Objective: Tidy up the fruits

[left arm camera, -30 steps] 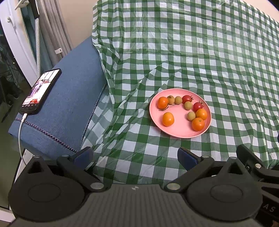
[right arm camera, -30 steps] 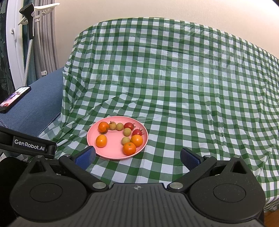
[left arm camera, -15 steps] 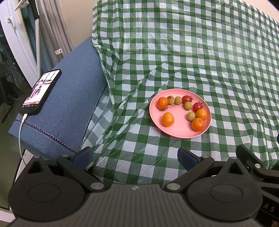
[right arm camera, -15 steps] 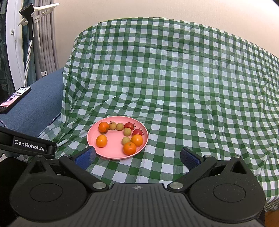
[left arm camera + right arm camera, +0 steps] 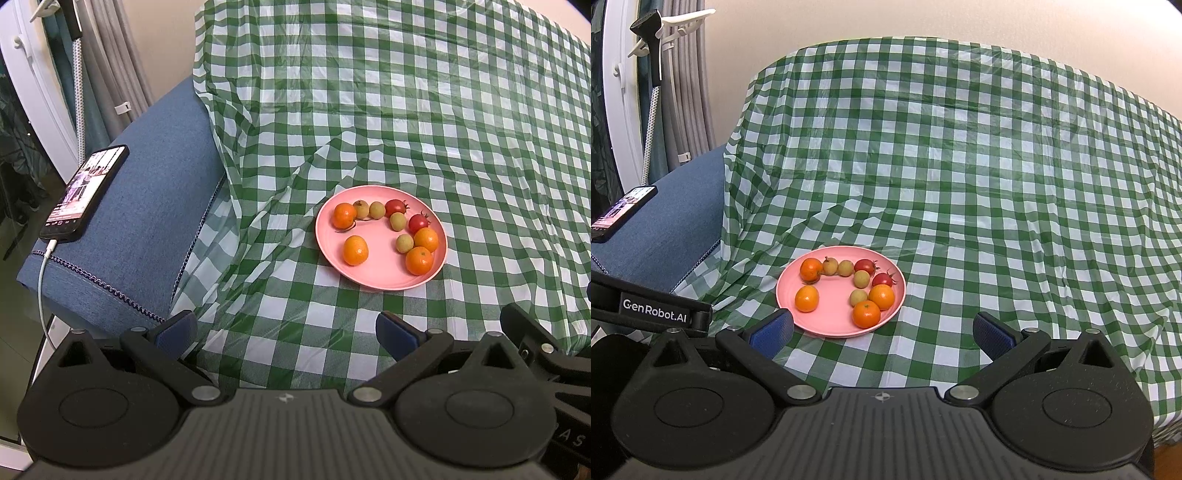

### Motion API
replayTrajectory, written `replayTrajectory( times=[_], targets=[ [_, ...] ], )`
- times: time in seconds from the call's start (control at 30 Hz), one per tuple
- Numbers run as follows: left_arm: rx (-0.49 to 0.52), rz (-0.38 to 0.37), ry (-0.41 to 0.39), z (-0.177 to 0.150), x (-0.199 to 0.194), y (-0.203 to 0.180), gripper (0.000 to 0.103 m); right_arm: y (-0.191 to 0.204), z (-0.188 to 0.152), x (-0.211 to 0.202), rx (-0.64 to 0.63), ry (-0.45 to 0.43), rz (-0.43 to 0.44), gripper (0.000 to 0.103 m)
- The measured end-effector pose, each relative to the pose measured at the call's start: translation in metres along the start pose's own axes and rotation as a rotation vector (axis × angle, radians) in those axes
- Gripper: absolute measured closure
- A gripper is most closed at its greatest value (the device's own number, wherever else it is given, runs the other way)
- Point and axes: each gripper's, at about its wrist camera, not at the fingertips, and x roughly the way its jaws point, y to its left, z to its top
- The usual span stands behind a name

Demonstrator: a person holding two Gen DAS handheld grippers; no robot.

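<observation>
A pink plate (image 5: 380, 275) (image 5: 831, 323) lies on the green checked cloth and holds several fruits in a loose arc. There are several oranges (image 5: 355, 250) (image 5: 866, 314), two red tomatoes (image 5: 395, 207) (image 5: 864, 266) and several small yellow-green fruits (image 5: 398, 221) (image 5: 861, 278). My left gripper (image 5: 286, 332) is open and empty, hovering short of the plate, which sits ahead and to its right. My right gripper (image 5: 882, 332) is open and empty too, with the plate just beyond its left fingertip (image 5: 772, 330).
A blue cushion (image 5: 140, 206) lies left of the cloth with a phone (image 5: 86, 190) (image 5: 620, 212) charging on it. Curtains and a white frame stand at far left. The checked cloth (image 5: 997, 203) rises in folds behind the plate. The left gripper's body (image 5: 653, 306) shows in the right view.
</observation>
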Motion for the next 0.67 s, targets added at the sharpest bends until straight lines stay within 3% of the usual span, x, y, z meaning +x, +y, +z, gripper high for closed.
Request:
replayTrajectory(
  times=[0.67],
  targets=[
    [-0.006,-0.010,0.021,-0.0002,0.0079,0.0006,0.000,0.0003,0.0050,-0.0027,-0.001,-0.013,0.008,0.001]
  ],
)
